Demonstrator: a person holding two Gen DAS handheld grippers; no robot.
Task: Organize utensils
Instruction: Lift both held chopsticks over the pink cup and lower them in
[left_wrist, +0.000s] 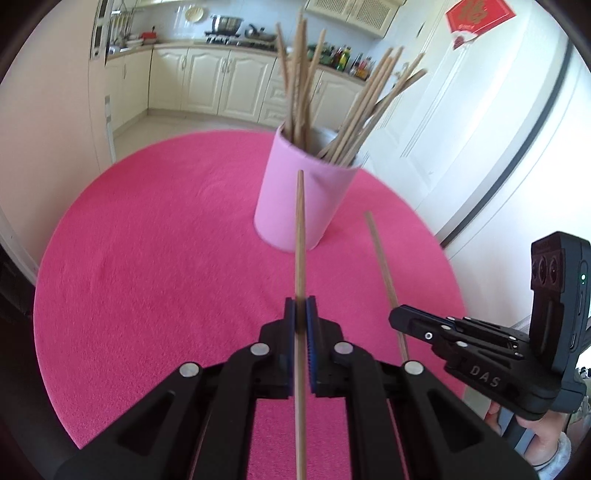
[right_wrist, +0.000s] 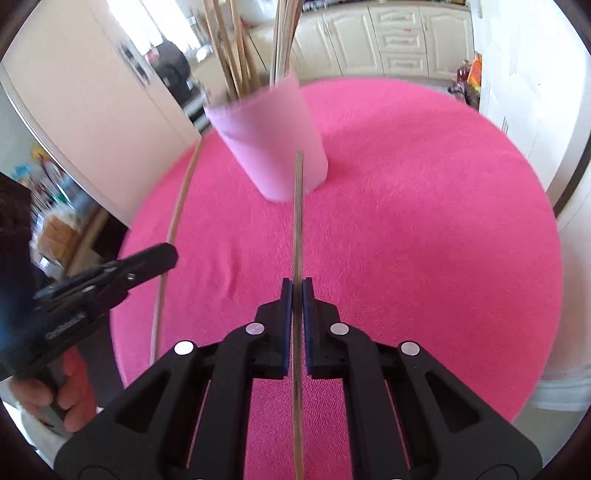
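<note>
One pink cup (left_wrist: 303, 199) stands on the worktop (left_wrist: 147, 258). It holds many chopsticks (left_wrist: 332, 99), too bunched to count. Two more chopsticks (left_wrist: 300, 240) are outside it.

Place: a home kitchen with a dining corner.
Cabinets: cream panelled base cabinets (left_wrist: 207, 85) run along the far wall, with upper cabinets (left_wrist: 354, 11) above.
Cooking: a steel pot (left_wrist: 226, 23) and a dark pan (left_wrist: 260, 34) stand on the stove (left_wrist: 229, 38).
Counter: bottles of condiments (left_wrist: 343, 57) are lined up.
Appliance: a white fridge (left_wrist: 480, 122) bears a red paper decoration (left_wrist: 476, 14).
Tabletop: round, covered in pink cloth (left_wrist: 147, 258), with a pink cup (left_wrist: 303, 199) of chopsticks (left_wrist: 299, 74).
</note>
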